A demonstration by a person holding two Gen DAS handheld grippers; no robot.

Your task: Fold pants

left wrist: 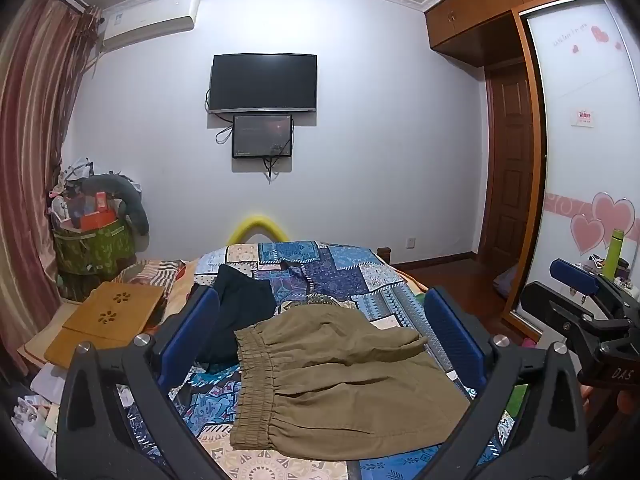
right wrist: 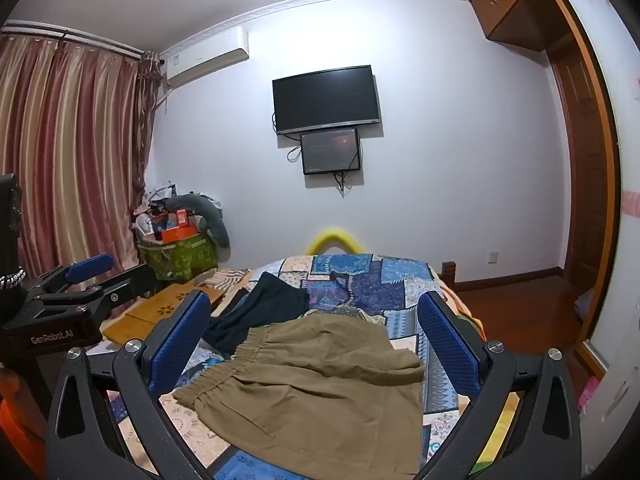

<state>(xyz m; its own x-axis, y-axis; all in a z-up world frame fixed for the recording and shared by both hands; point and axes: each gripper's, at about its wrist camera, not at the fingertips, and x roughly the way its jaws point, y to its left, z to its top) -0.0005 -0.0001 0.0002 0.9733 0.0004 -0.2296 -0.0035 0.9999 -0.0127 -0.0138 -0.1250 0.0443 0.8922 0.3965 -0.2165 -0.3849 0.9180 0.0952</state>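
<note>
Olive-brown pants (left wrist: 340,376) lie flat on the patchwork bedspread (left wrist: 352,276), elastic waistband (left wrist: 256,376) toward the left, a dark garment (left wrist: 236,312) just beyond. Left gripper (left wrist: 320,332) and right gripper (right wrist: 316,340) hover above, both spread wide, holding nothing. Fabric appears light, soft, limp; the gathered waistband corners look the firmest hold.
</note>
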